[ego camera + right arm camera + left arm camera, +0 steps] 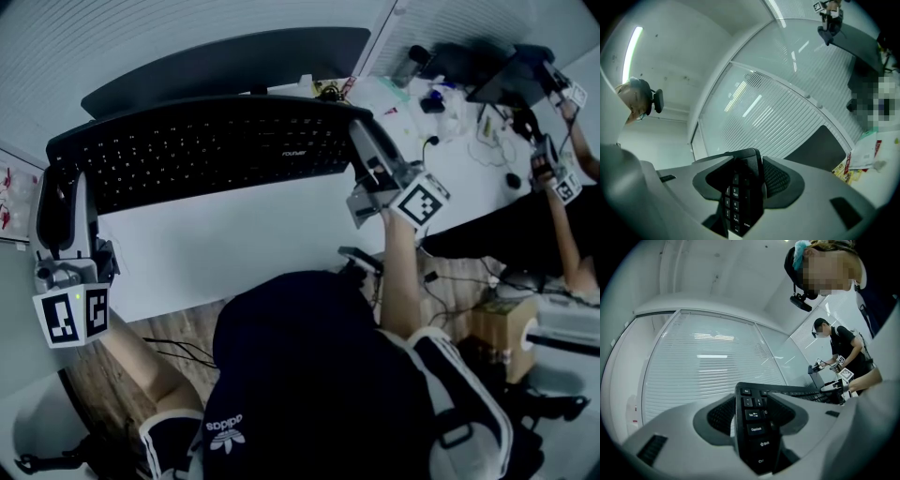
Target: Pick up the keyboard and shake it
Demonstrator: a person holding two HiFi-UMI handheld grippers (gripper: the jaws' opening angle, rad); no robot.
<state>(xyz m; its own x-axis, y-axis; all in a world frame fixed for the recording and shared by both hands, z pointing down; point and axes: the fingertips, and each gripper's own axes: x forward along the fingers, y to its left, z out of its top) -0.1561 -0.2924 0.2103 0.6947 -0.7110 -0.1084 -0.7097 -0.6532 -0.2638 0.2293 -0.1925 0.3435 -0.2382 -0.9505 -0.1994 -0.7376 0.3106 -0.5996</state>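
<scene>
Nearest to me is my own dark top [309,375] with its white trefoil logo, filling the 6 o'clock part of the head view, with my bare forearms reaching out on either side of it. My left tongs [58,187] sit at 9 o'clock and are clamped on the left short end of the black keyboard [206,150]. In the left gripper view the two padded jaws press on either face of that end, with the Tab, Caps Lock, Shift and Ctrl keys standing edge-on between them. My right tongs [364,141] sit at about 1 o'clock and grip the opposite short end the same way. In the right gripper view the number-pad keys, with Enter lowest, are pinched between the jaws, which stand only as far apart as the board is thick. The keyboard spans from one pair of tongs to the other, carried by them above the white surface [234,244], its keys facing me. Behind it at 12 o'clock is a dark monitor [225,56]. At 2 o'clock another person's arm [562,225] works over a cluttered stretch of the surface, and a cardboard box [502,328] stands on the floor at 4 o'clock.
</scene>
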